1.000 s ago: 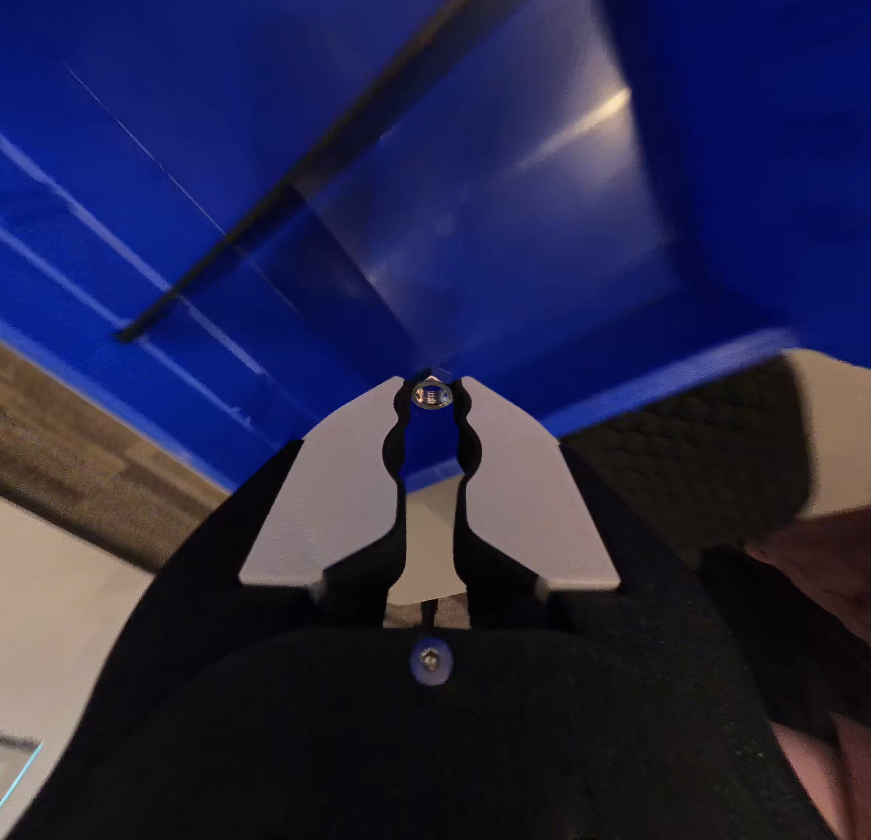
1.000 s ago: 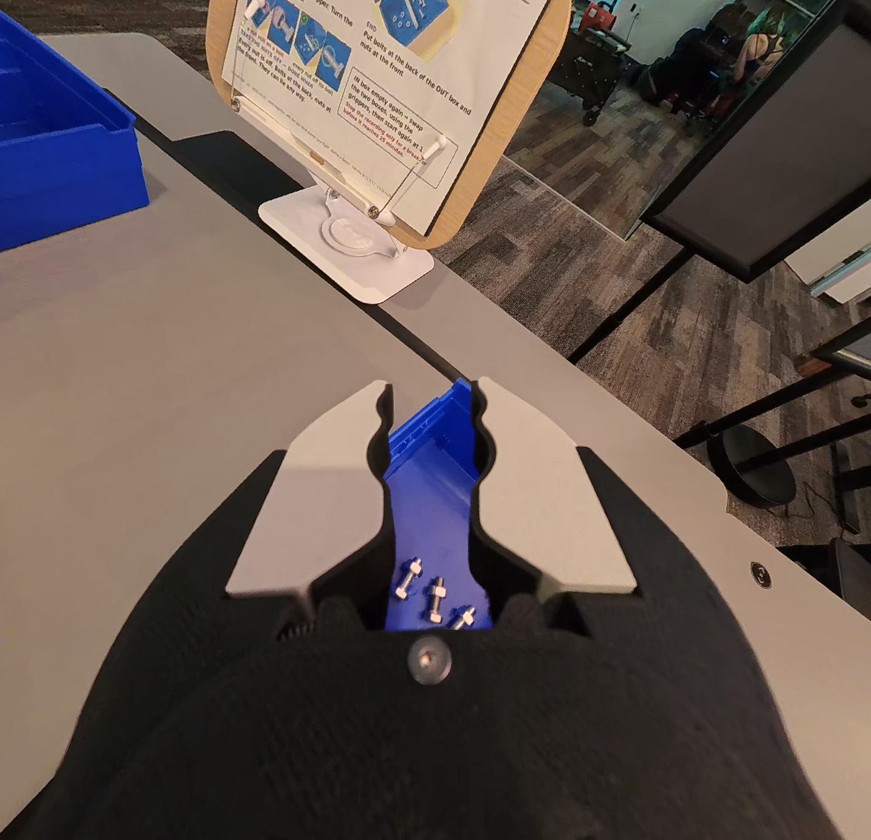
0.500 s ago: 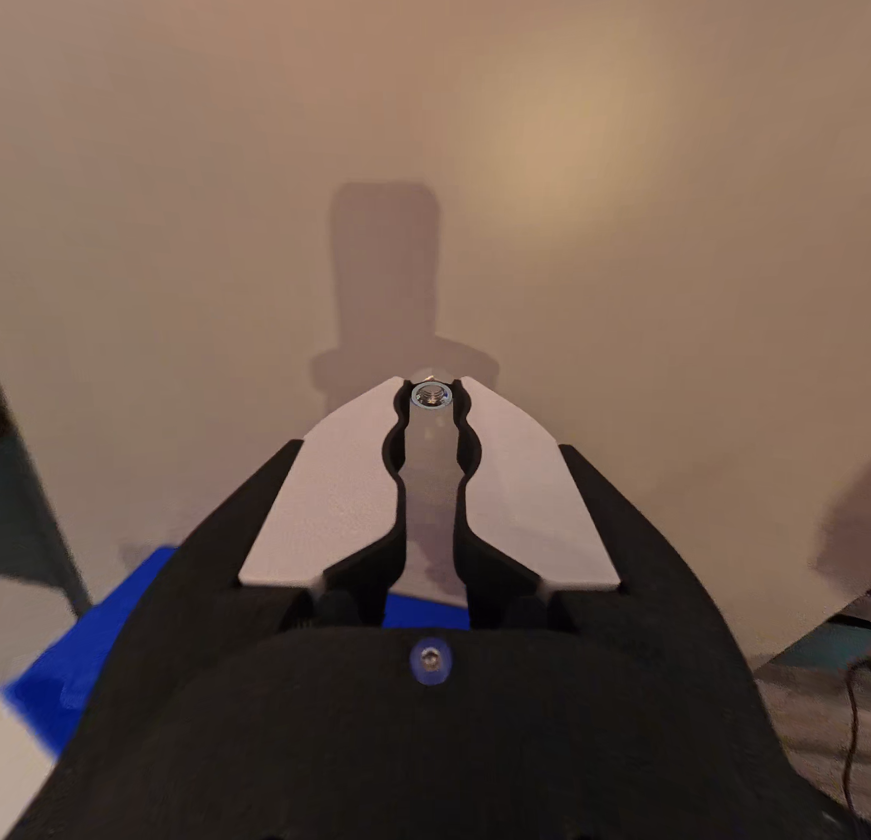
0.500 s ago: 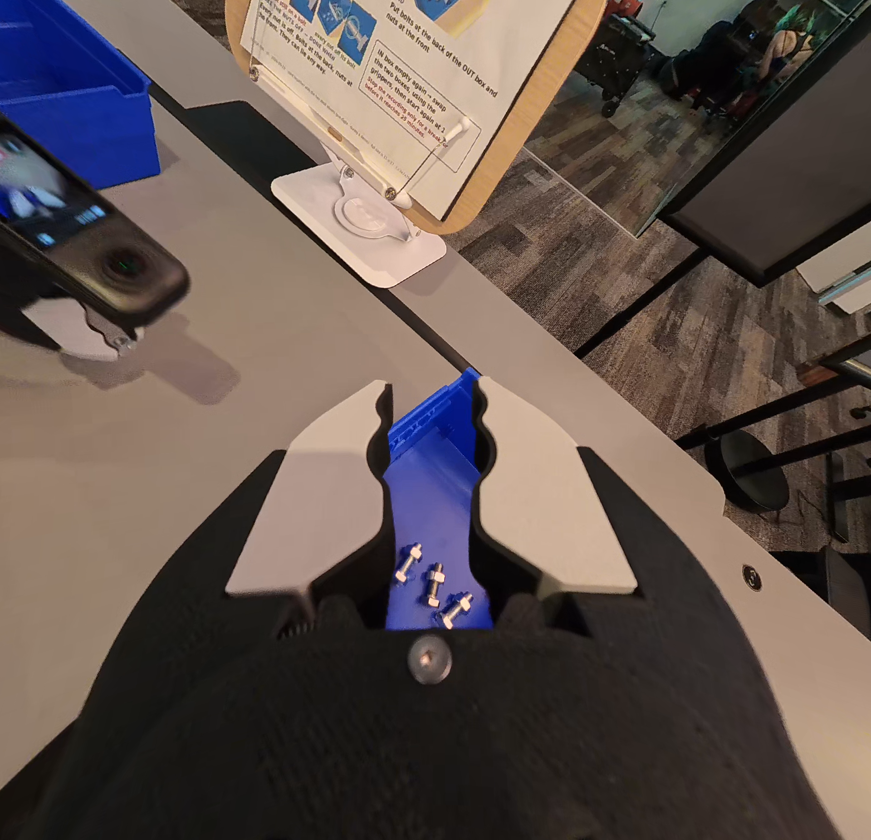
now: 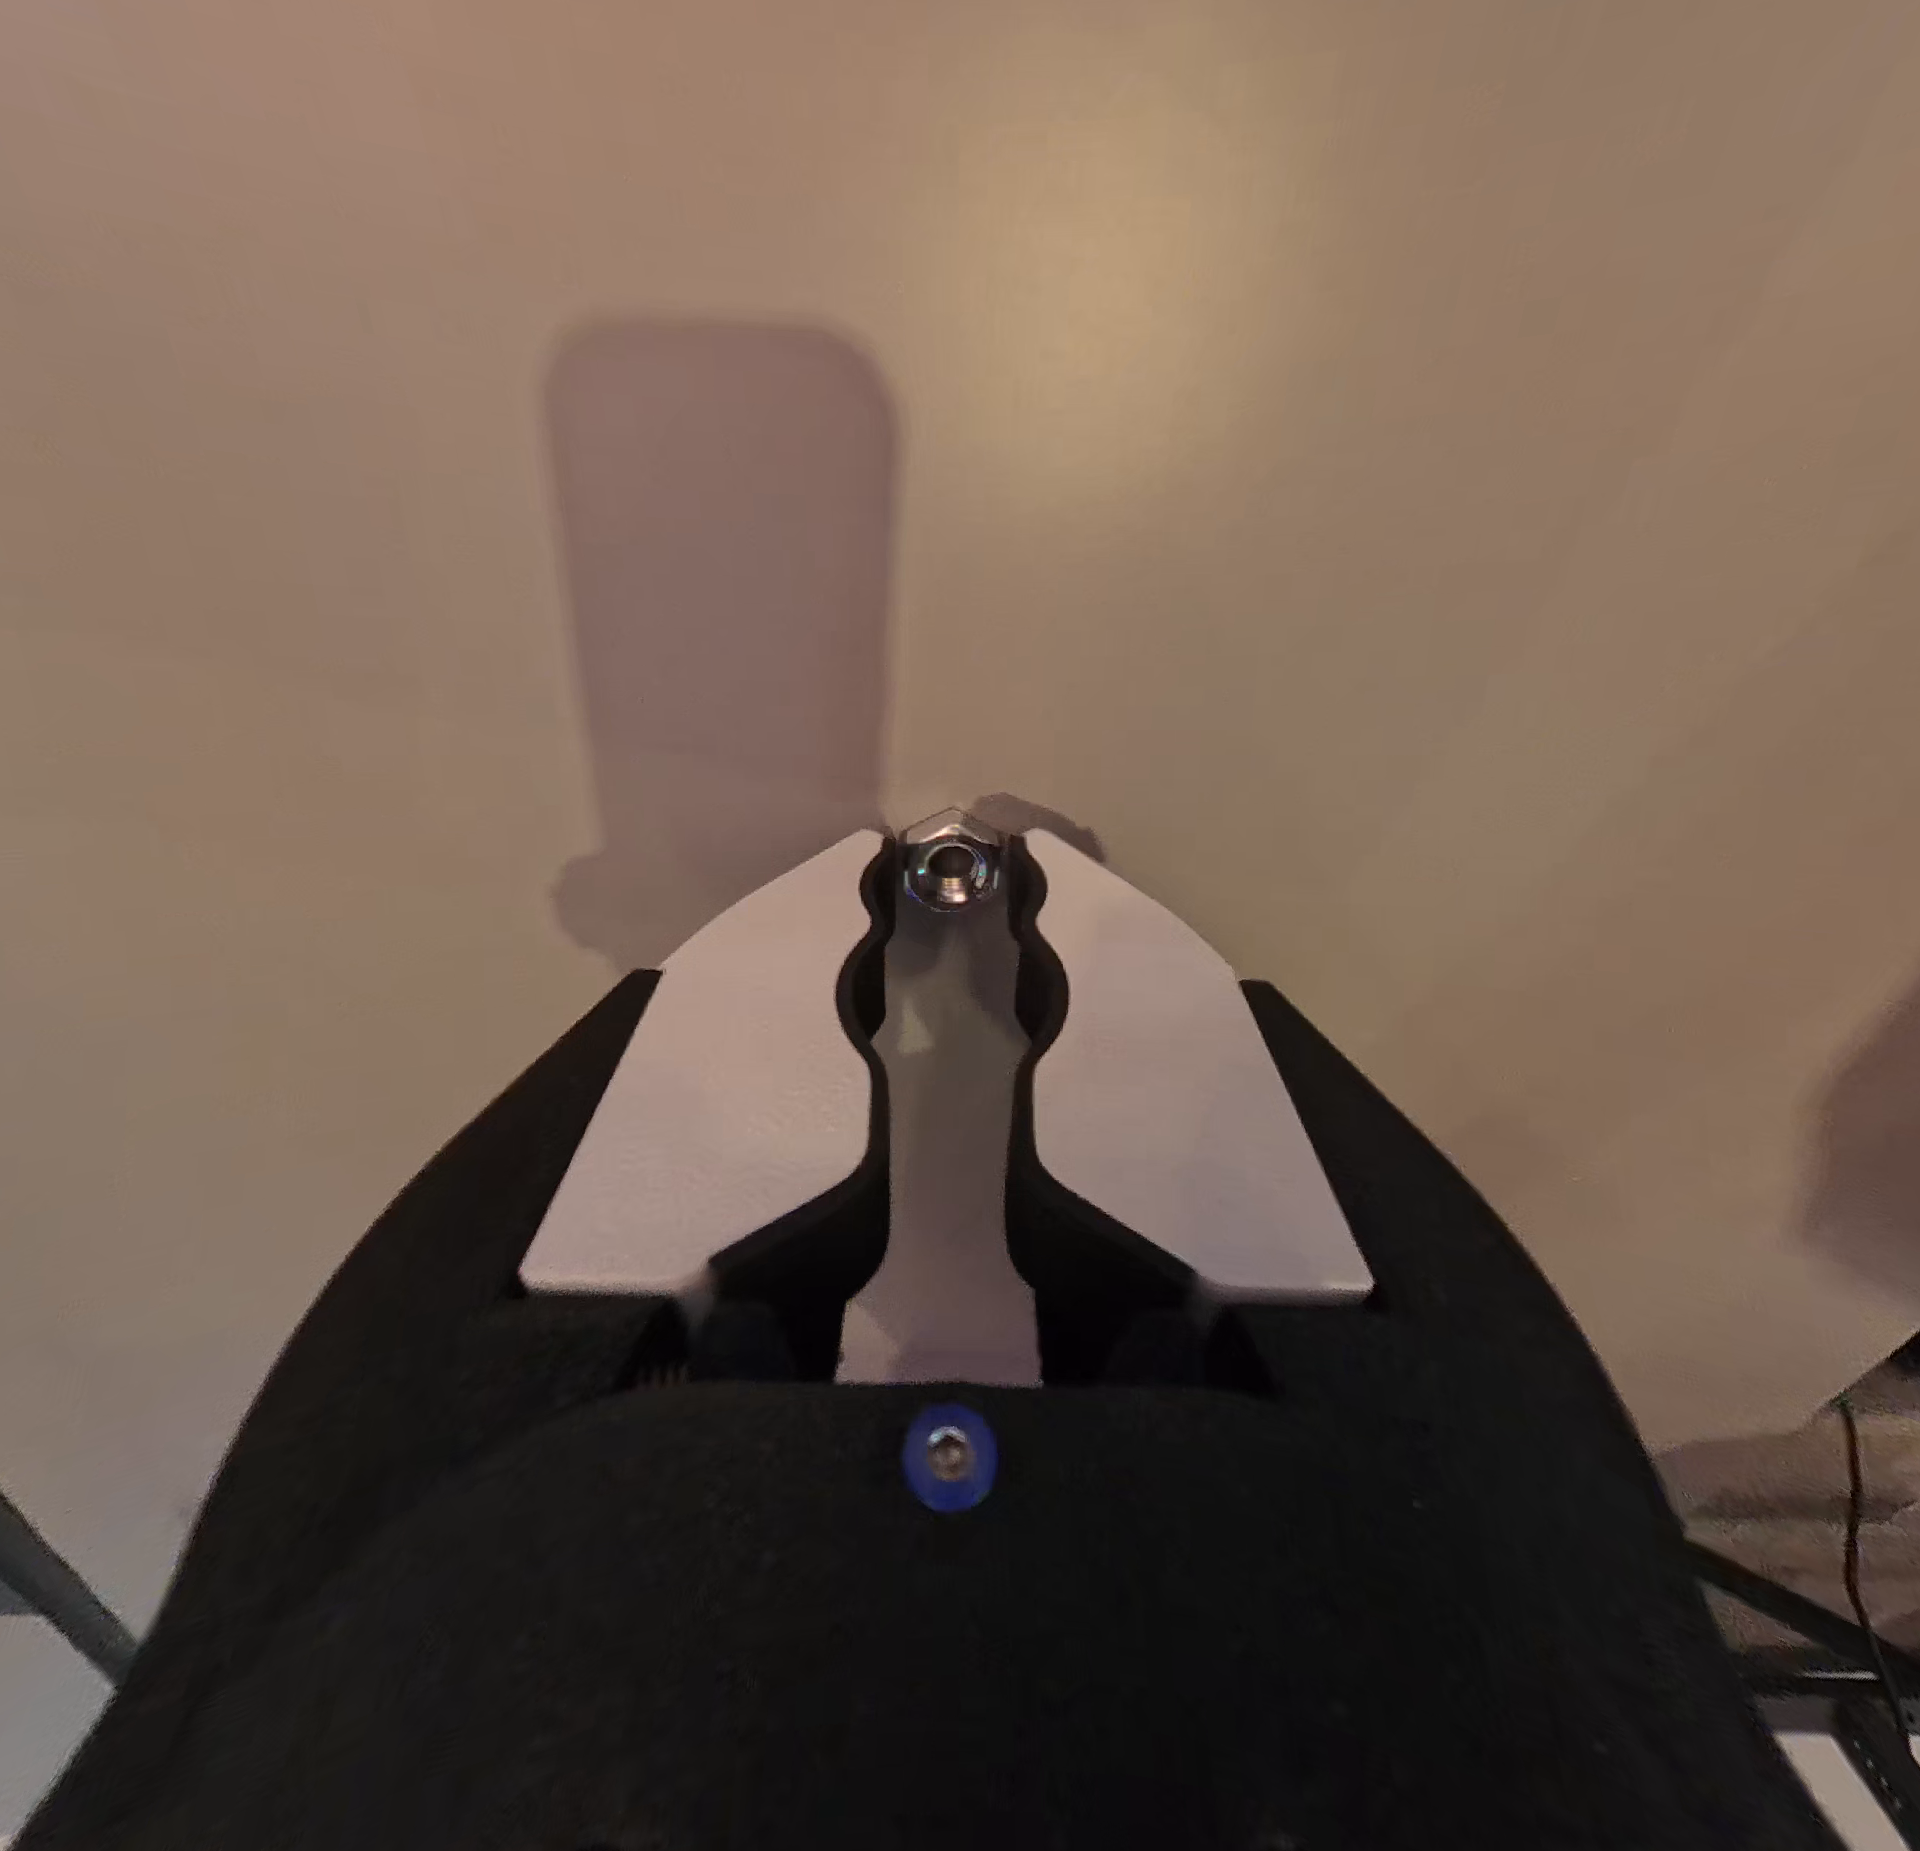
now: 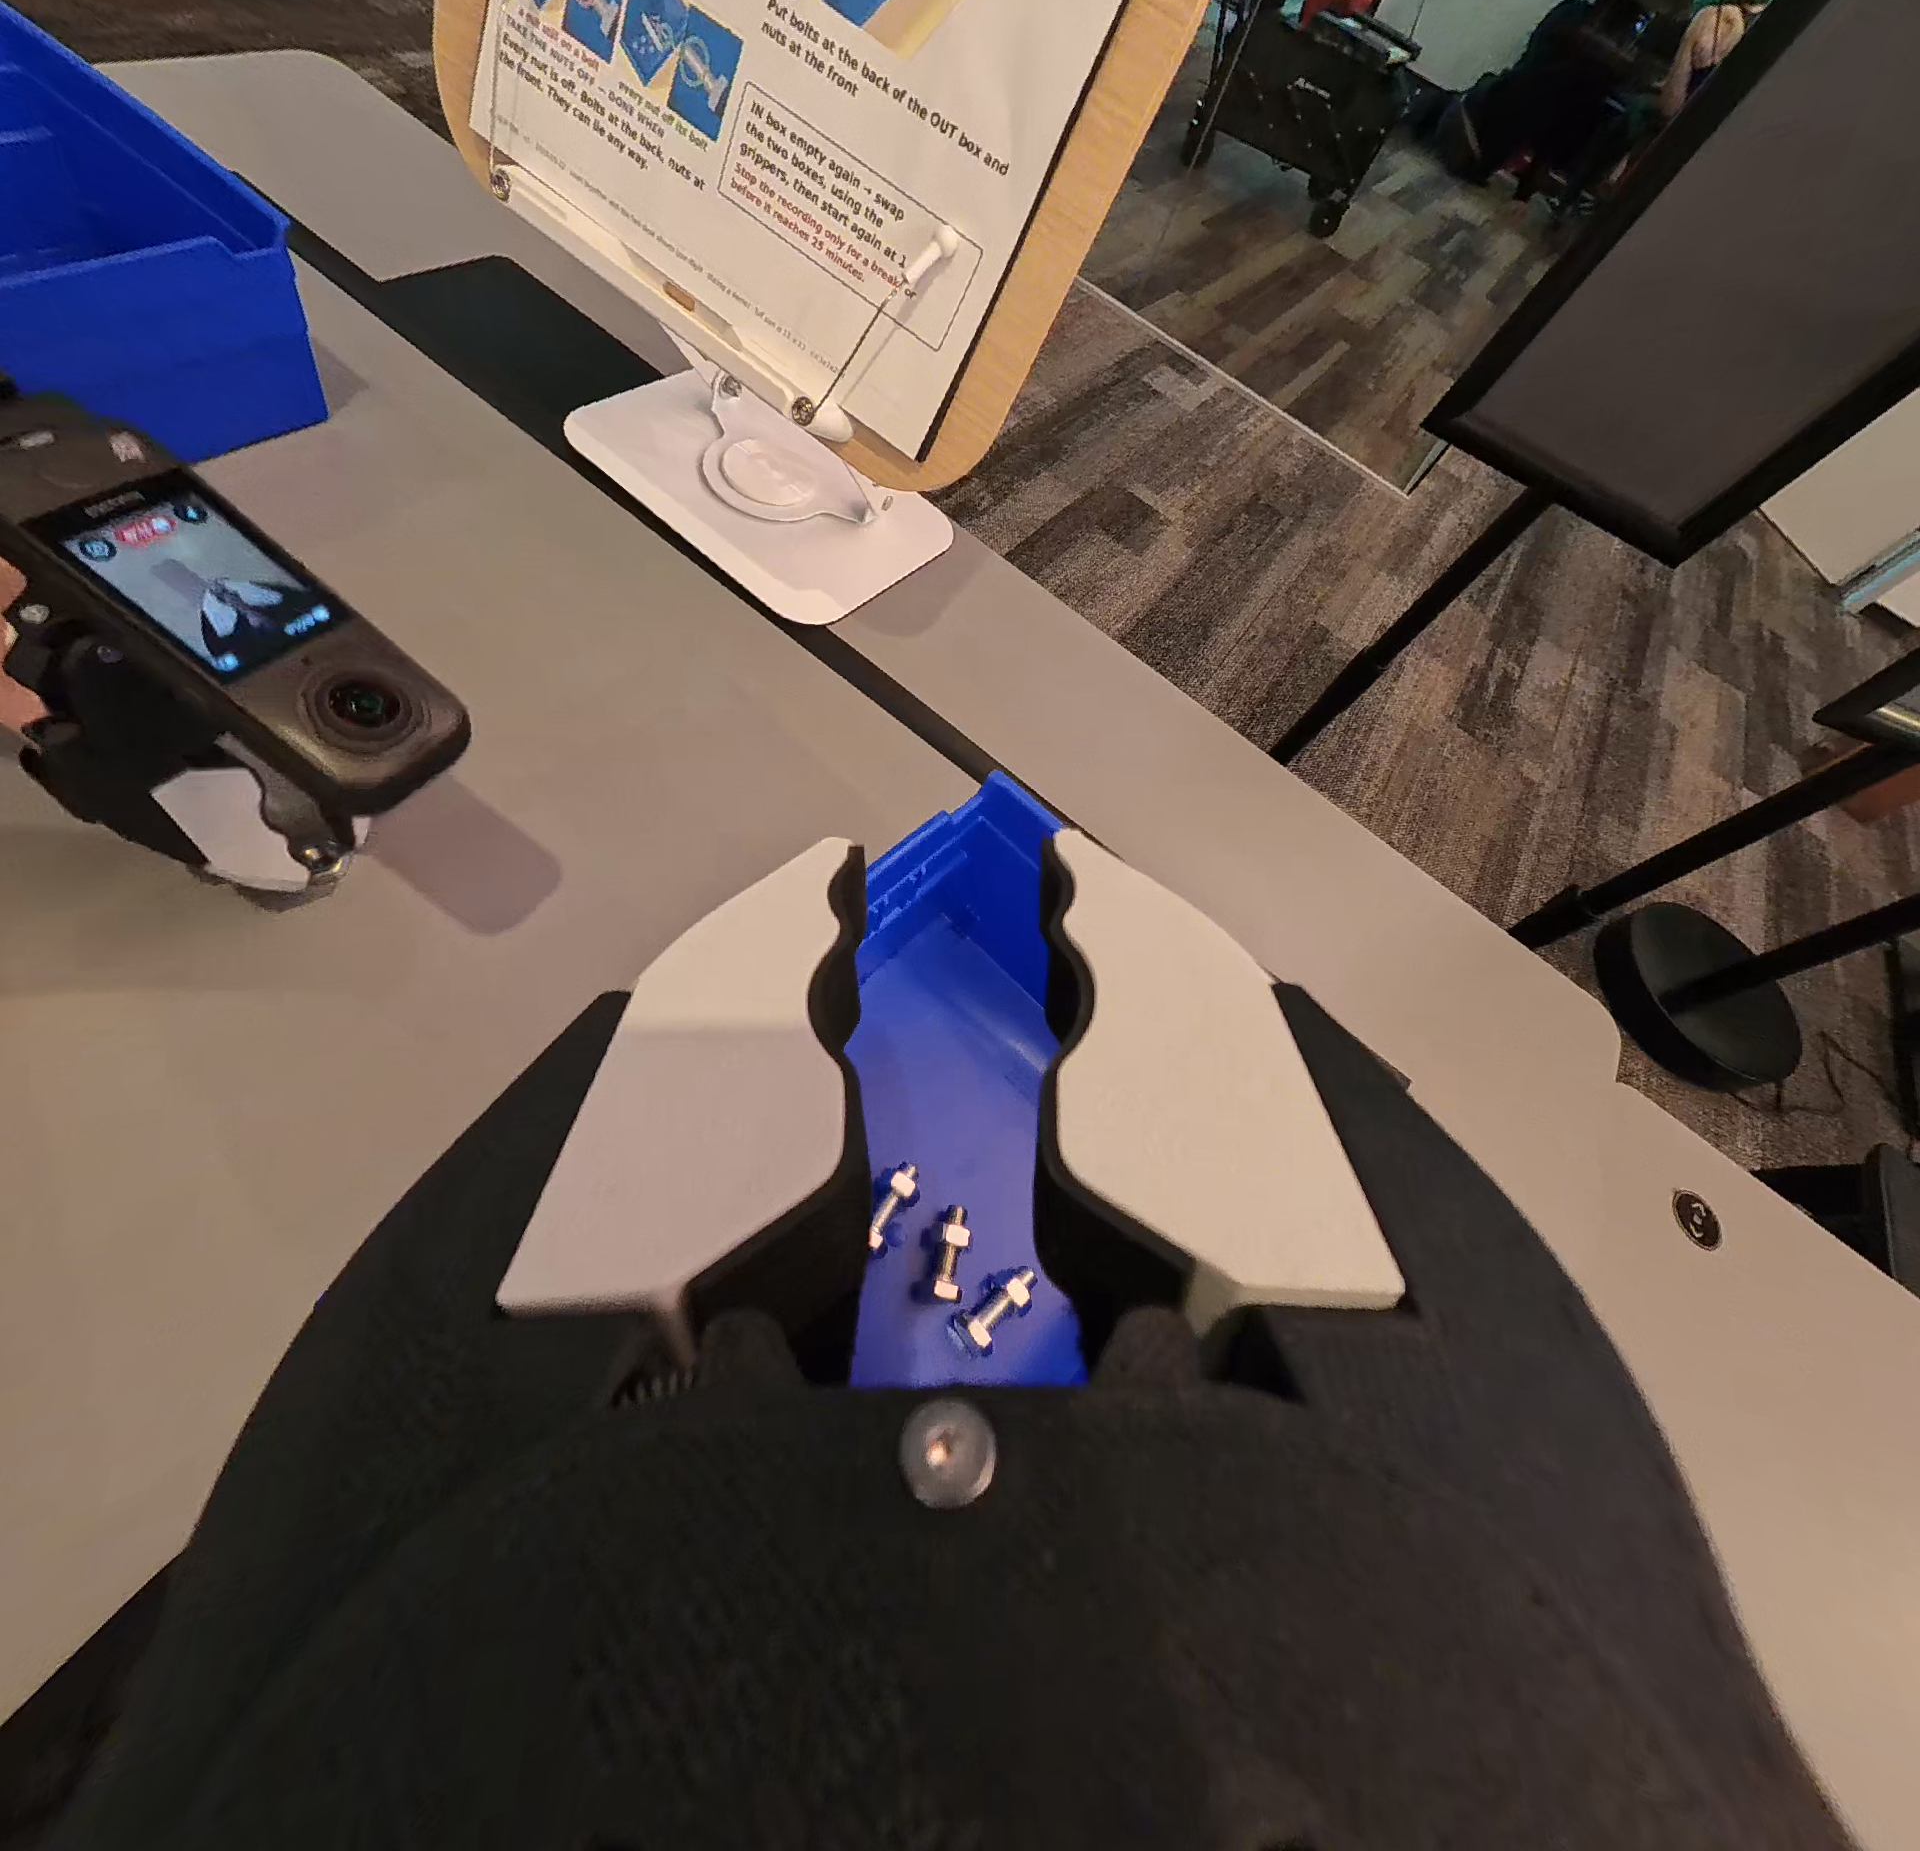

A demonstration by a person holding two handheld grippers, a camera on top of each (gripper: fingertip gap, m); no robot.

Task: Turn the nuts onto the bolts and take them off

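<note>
My left gripper (image 5: 951,866) is shut on a silver hex nut (image 5: 948,869) at its fingertips, low over the grey table (image 5: 1143,347), pointing down at it. The left gripper also shows in the right wrist view (image 6: 312,856) at the left, with the nut (image 6: 330,859) at its tip close to the tabletop. My right gripper (image 6: 951,866) is open and empty above a blue bin (image 6: 956,1022). Three bolts with nuts on them (image 6: 948,1251) lie on the bin's floor between the fingers.
A second blue bin (image 6: 135,274) stands at the far left of the table (image 6: 623,710). An instruction sheet on a wooden board with a white stand (image 6: 769,482) stands at the back. The table's edge runs on the right, with floor and black stands (image 6: 1694,1001) beyond.
My left gripper has carried the nut out of the far blue bin to the middle of the table and dropped lower. My right gripper has shifted a little over its bin.
</note>
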